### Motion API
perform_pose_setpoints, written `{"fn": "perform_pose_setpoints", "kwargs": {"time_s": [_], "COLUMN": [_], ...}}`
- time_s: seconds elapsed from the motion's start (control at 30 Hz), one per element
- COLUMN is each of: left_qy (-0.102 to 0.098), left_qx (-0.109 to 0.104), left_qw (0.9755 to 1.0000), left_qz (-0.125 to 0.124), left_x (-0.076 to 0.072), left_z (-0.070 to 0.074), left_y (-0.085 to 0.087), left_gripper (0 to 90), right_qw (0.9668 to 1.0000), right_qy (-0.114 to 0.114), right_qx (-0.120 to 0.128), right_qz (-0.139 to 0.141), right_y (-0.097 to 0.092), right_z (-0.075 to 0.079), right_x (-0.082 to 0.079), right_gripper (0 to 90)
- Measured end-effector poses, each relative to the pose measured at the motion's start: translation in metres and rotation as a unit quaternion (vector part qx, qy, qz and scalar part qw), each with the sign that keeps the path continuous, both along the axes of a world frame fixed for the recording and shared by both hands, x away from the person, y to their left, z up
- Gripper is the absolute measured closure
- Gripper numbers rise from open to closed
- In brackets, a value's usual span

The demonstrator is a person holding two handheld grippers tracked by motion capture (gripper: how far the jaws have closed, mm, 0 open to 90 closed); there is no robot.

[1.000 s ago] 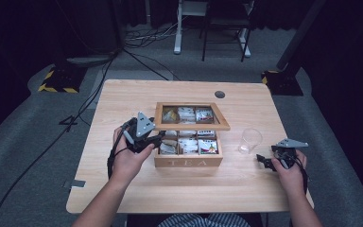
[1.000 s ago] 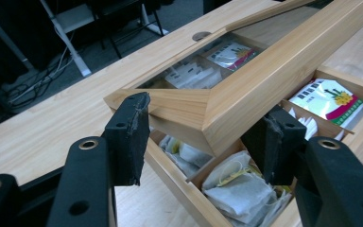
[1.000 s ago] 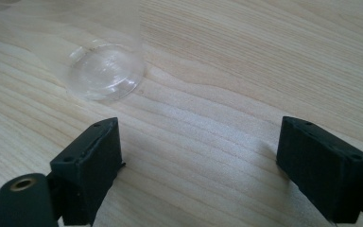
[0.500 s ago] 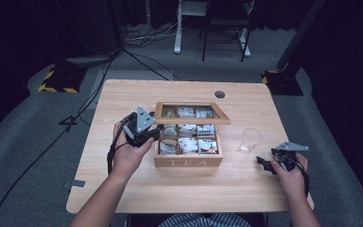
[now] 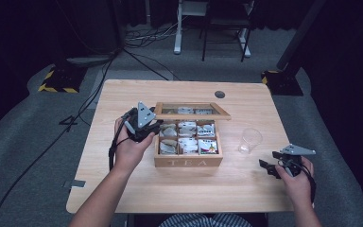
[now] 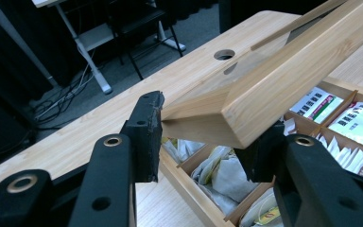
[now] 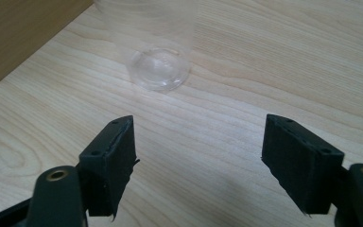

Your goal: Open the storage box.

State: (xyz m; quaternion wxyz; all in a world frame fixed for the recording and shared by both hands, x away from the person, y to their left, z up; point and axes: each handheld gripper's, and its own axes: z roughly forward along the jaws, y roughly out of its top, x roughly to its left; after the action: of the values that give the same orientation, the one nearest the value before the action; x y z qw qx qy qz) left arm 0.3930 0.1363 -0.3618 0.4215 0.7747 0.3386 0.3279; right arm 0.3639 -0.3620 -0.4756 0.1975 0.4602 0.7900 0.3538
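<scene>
The hinged wooden lid (image 6: 264,90) of the tea box (image 5: 189,162) sits clamped between the left gripper (image 6: 203,142)'s fingers (image 6: 146,127), which have just been closing. The right gripper (image 7: 198,156)'s fingers (image 7: 113,156) stand released above the bench (image 7: 274,61), short of the clear plastic cup (image 7: 158,71).

Pale wooden rectangular table (image 5: 137,99) w/ a round dark cable hole (image 5: 220,94) near its far edge, standing on grey carpet floor (image 5: 38,156). Room dark beyond; black curtain-like backdrop. White metal desk frame (image 5: 177,28) & dark chair legs (image 5: 222,33) at back. Black cables (image 5: 137,40) across floor. Two black bases w/ yellow-black hazard stripes (image 5: 59,79), left & right.
</scene>
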Motion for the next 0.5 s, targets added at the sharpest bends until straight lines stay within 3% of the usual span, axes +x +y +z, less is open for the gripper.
{"fn": "perform_pose_setpoints", "kwargs": {"time_s": [0.5], "left_qy": [0.012], "left_qx": [-0.003], "left_qw": [0.9999], "left_qz": [-0.004], "left_x": [0.003], "left_z": [0.005], "left_y": [0.002], "left_gripper": [56.2], "right_qw": [0.9994], "right_qy": [0.013], "right_qx": [0.010], "right_qz": [0.032], "right_y": [0.021], "right_z": [0.018], "right_x": [-0.009], "right_gripper": [31.4]}}
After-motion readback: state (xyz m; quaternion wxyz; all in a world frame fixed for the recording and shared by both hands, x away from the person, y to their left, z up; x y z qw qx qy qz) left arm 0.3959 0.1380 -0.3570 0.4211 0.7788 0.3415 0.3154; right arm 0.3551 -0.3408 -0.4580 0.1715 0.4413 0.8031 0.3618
